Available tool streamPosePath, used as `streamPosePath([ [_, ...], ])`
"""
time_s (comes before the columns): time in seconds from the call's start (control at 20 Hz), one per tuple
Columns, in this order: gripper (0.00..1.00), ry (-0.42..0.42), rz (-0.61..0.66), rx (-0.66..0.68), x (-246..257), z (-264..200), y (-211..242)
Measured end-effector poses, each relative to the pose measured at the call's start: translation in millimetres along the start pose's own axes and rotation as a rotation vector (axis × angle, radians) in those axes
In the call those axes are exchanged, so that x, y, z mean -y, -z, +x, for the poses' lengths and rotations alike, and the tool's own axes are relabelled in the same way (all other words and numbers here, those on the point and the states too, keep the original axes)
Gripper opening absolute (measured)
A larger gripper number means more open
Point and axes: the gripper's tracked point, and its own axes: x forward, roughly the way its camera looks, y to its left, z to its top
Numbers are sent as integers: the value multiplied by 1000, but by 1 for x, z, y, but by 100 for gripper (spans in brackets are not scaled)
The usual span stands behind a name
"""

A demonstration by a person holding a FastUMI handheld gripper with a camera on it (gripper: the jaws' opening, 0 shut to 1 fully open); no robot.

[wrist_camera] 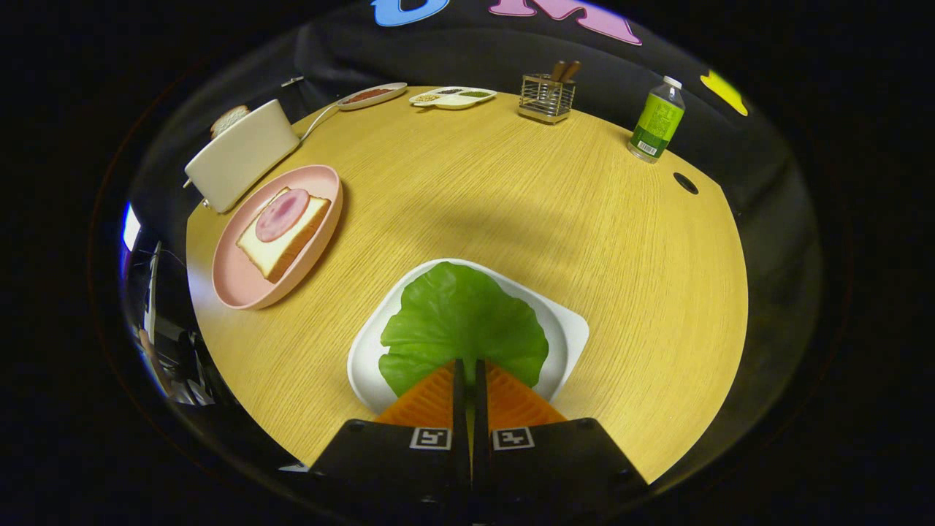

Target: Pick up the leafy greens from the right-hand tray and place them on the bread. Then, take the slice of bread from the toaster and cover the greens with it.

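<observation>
Lettuce leaf (462, 321) lies on the white tray (568, 330), its near edge pinched between the gripper (470, 372) fingers, which are nearly closed. Bread with ham (282, 232) waits on the pink plate (241, 281) at ten o'clock. Risk: thin edge grip, so the leaf could slip or flop in transit.

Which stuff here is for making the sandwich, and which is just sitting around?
For the sandwich:
lettuce leaf, pinched between the gripper fingers
white tray
bread with ham
pink plate
toaster
toast slice

Just sitting around:
green bottle
wire utensil holder
two small dishes
</observation>
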Motion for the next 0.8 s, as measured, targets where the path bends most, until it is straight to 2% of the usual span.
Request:
streamPosePath([
  [0.4,6,38,56,194,-13,-63,-48],
  [0.8,6,9,68,360,-79,-131,-105],
])
